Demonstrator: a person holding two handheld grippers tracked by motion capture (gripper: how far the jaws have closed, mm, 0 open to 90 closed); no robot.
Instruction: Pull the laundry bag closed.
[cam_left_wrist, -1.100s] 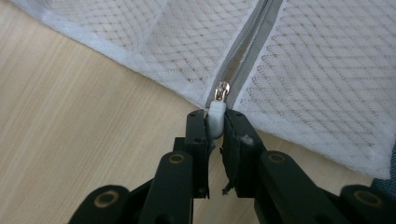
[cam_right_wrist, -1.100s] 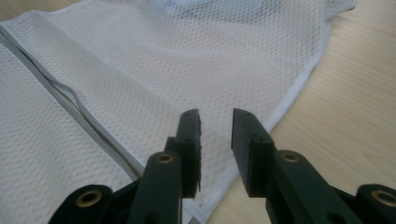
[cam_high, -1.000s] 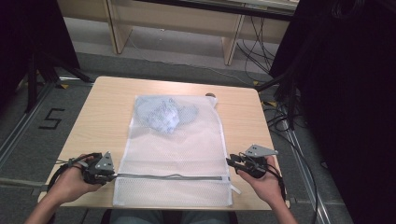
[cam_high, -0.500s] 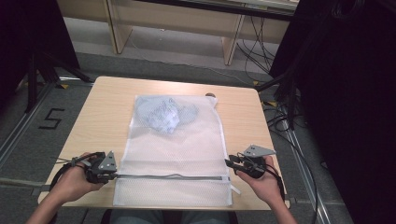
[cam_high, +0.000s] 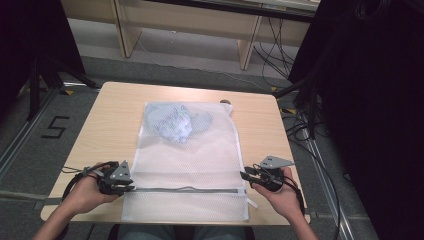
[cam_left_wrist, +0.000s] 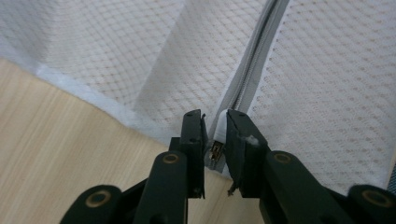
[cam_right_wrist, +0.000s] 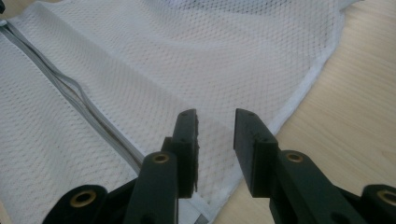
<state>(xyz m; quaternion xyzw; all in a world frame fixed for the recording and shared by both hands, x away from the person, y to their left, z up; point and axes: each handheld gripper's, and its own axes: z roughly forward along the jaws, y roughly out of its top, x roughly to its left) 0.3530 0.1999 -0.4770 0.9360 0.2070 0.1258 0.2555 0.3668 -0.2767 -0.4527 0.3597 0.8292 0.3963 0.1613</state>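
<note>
A white mesh laundry bag (cam_high: 190, 160) lies flat on the wooden table (cam_high: 115, 115), with a pale blue garment (cam_high: 172, 122) bunched inside its far end. A grey zipper (cam_high: 185, 189) runs across the bag's near end. My left gripper (cam_high: 131, 186) sits at the zipper's left end. Its jaws (cam_left_wrist: 215, 114) have just been opening and stand slightly apart, with the small metal zipper pull (cam_left_wrist: 215, 151) loose between them. My right gripper (cam_high: 245, 175) is at the bag's right edge. Its jaws (cam_right_wrist: 215, 114) have just been opening and hover over the mesh, holding nothing.
A small dark object (cam_high: 226, 101) lies at the table's far edge, just beyond the bag. Cables (cam_high: 300, 130) trail on the floor to the right. A "5" mark (cam_high: 55, 127) is on the floor at the left. Bare table flanks the bag.
Both hands stay at the bag's near corners, and the bag has not shifted.
</note>
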